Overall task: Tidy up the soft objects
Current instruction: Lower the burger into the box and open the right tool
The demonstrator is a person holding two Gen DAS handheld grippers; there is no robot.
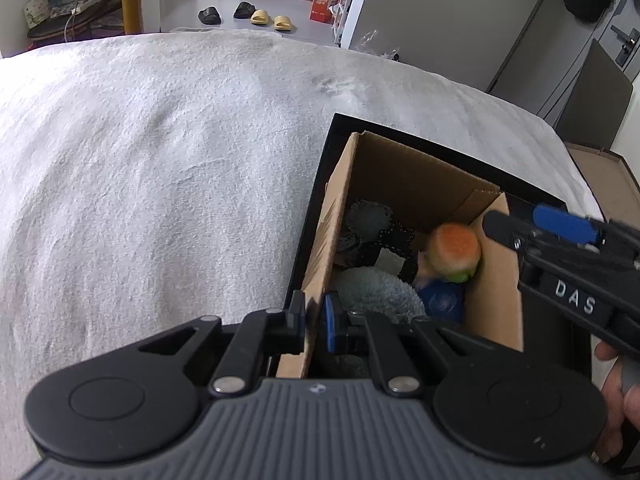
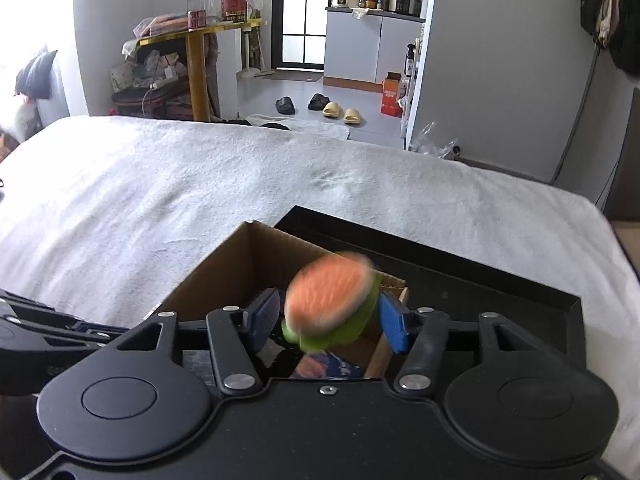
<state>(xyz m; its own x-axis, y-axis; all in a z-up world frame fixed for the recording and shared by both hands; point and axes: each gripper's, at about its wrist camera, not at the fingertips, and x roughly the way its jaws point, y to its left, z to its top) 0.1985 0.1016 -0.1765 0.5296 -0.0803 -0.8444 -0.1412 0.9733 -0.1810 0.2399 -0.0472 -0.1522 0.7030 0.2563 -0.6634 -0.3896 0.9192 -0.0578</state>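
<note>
An open cardboard box (image 1: 400,176) stands in a black tray (image 1: 532,200) on a white bed cover. My left gripper (image 1: 315,324) is shut on the box's left wall, one finger outside and the blue pad inside. A plush burger (image 1: 454,252), orange bun over green, is blurred and loose above the box's contents. In the right wrist view the burger (image 2: 332,308) is between the spread fingers of my right gripper (image 2: 330,322), and the pads do not press on it. Inside the box lie a grey fuzzy item (image 1: 376,292), a blue ball (image 1: 442,300) and a dark netted item (image 1: 368,220).
The white bed cover (image 1: 160,180) stretches left of and beyond the tray. A hand (image 1: 616,392) holds the right gripper's handle at the right edge. Past the bed are slippers (image 2: 342,112) on the floor, an orange carton (image 2: 390,96) and a cluttered yellow table (image 2: 200,40).
</note>
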